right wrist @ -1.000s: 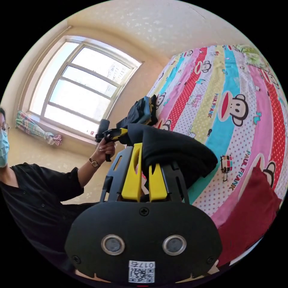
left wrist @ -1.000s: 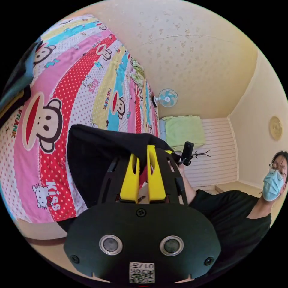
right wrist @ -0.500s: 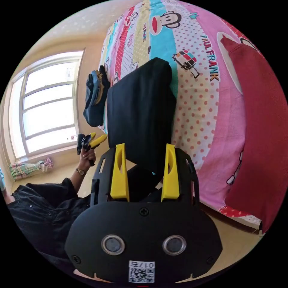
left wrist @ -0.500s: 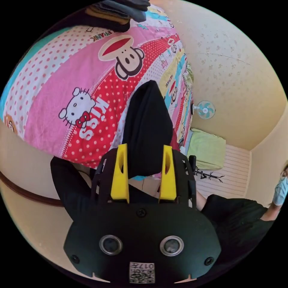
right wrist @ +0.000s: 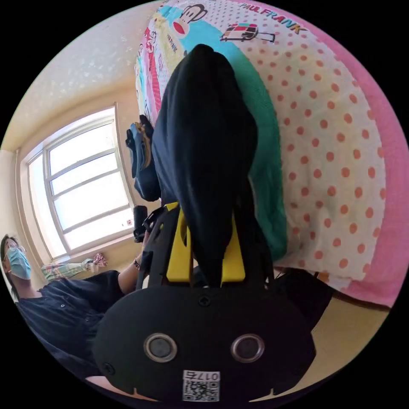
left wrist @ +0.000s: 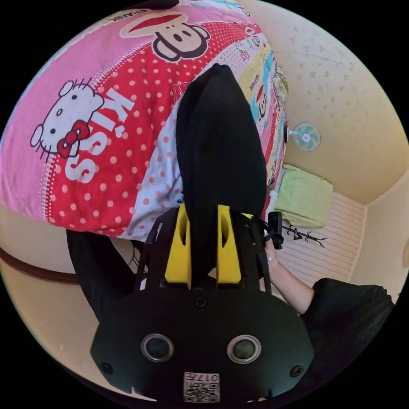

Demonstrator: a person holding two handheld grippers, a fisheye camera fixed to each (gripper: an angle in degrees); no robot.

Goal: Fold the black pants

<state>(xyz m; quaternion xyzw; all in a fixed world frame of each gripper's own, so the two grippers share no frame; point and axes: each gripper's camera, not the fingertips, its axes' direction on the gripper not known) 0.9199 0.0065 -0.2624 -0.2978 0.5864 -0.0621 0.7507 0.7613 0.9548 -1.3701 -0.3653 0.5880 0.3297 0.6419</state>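
Observation:
The black pants [left wrist: 217,140] lie in a folded bundle on the cartoon-print bed sheet [left wrist: 98,140], and one end hangs over the bed's edge [left wrist: 100,272]. My left gripper [left wrist: 203,211] is shut on the near edge of the bundle, with cloth pinched between its yellow jaws. In the right gripper view the same black pants [right wrist: 204,140] rise from between the jaws. There my right gripper [right wrist: 205,213] is shut on them too. A fold of the pants [right wrist: 304,294] droops below the mattress edge.
A stack of folded dark blue clothes [right wrist: 142,162] sits on the bed beyond the pants, near the window [right wrist: 85,183]. A person in a black top [right wrist: 64,306] stands by the bed. A small fan [left wrist: 307,136] and green bedding [left wrist: 304,200] are against the far wall.
Both grippers were shut on the lifted pants, opened as the bundle lay on the bed, and have now shut on its near edge. Both cameras have moved closer to the sheet.

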